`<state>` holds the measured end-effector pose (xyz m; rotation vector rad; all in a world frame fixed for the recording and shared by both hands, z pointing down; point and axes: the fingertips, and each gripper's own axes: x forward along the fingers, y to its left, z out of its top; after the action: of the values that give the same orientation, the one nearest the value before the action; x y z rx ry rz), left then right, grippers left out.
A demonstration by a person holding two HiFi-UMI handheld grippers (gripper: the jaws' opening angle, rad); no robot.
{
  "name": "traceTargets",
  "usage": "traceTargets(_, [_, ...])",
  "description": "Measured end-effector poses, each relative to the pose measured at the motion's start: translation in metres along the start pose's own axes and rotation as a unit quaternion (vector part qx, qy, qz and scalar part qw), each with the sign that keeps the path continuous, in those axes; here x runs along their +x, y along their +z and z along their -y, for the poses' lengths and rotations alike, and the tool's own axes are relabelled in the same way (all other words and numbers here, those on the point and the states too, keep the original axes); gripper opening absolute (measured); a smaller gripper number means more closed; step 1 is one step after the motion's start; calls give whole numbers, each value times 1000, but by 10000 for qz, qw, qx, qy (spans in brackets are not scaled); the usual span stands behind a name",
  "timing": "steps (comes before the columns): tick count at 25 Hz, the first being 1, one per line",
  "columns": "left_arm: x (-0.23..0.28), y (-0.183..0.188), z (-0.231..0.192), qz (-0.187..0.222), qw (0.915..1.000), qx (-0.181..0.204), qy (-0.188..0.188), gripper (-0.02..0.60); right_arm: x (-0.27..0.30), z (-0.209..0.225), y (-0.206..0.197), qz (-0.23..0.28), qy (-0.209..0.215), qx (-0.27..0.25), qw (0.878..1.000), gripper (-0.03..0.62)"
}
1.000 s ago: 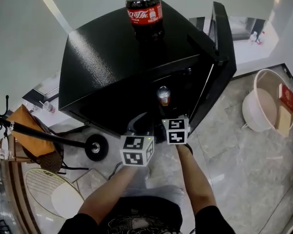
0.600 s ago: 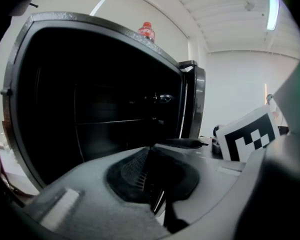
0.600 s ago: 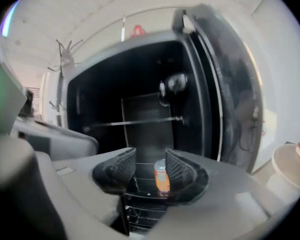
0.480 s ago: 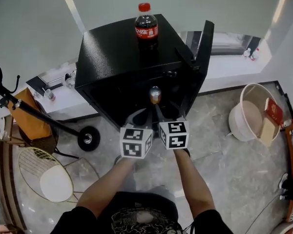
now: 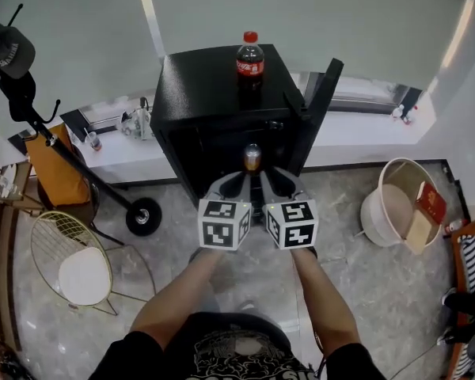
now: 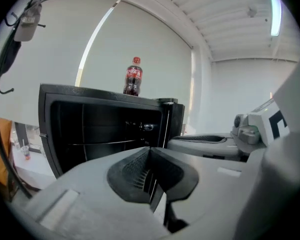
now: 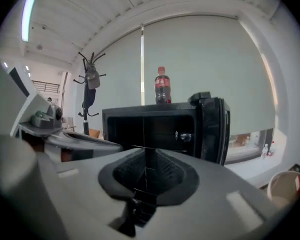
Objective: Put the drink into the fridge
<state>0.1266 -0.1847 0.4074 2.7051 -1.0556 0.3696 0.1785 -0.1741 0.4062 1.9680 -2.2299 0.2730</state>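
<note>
The black fridge (image 5: 214,85) stands ahead of both your tools, its door (image 5: 317,101) swung open on your right tool's side. A can (image 5: 252,157) stands in the opening, straight ahead of the gap between the two tools and clear of both. The cola bottle (image 5: 250,54) stands upright on the fridge's top, above and beyond the tools. Well off to the right of your right tool, on the floor, a white bucket (image 5: 370,212) holds a red-and-tan box (image 5: 425,210) that leans against its wall.

Your left tool (image 5: 231,182) is pressed together on nothing. Your right tool (image 5: 275,180) has just been closing, and its jaws are now drawn together too, with nothing between them. You hold the two side by side, near each other, both aimed at the opening.

A second ago both tools sat right at the fridge's opening, just short of the can. Now they are pulled back from it, and the fridge lies farther ahead. The can has stayed in the fridge and the bottle on its top.
</note>
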Motion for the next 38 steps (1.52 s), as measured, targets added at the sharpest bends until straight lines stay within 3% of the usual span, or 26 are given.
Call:
traceTargets(17, [-56, 55, -20, 138, 9987, 247, -414, 5, -26, -59, 66, 39, -195, -197, 9996, 63])
traceTargets(28, [-52, 102, -36, 314, 9937, 591, -895, 5, -7, -65, 116, 305, -458, -156, 9984, 68])
traceTargets(38, [-38, 140, -53, 446, 9907, 706, -1074, 5, 24, -49, 162, 460, -632, -258, 9966, 91])
